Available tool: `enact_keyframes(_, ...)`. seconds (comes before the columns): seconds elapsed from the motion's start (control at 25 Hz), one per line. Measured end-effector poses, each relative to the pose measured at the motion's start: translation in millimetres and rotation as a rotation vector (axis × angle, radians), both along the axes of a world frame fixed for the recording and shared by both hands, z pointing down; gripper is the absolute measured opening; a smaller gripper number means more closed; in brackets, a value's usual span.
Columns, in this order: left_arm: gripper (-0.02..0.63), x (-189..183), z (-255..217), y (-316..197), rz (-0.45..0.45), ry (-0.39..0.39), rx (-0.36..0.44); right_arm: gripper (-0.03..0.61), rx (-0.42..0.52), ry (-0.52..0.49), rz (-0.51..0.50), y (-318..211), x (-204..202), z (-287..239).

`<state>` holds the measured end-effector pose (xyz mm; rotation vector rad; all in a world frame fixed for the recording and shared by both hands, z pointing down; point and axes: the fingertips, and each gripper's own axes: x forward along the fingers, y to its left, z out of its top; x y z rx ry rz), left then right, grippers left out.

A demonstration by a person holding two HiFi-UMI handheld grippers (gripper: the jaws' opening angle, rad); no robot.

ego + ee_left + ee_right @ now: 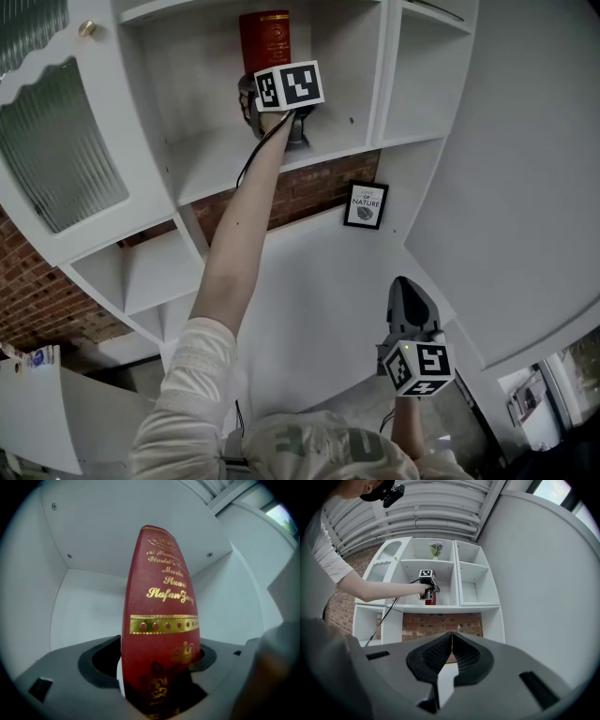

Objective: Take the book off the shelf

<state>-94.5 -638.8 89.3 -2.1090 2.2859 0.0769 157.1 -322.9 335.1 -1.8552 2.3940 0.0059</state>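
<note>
1. Left gripper (158, 668): reached up into the middle compartment of the white shelf unit (225, 155). Its jaws are clamped on the lower spine of the book (161, 597).
2. Book: red cover, gold lettering and a gold band across the spine. It stands upright in that compartment, near its back wall. The right gripper view shows its foot down at the shelf board.
3. Right gripper (451, 641): held low, well apart from the shelf. Its jaws are pressed together with nothing between them.
4. Person's left arm (234, 253): stretched up to the shelf, with a cable running along it.
5. Surroundings: a framed "Nature" print (365, 204) stands on the level below. A brick wall (309, 192) shows behind the unit. A vase of flowers (436, 548) sits in the compartment above the book.
</note>
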Motion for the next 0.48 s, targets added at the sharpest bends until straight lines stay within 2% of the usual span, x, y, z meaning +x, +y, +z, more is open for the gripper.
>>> enact_keyframes(0.48, 0.368, 0.8, -1.5, -2.3, -0.014, 0.001, 0.019, 0.017, -0.037, 0.004, 0.017, 9.6, -1.7, 14.8)
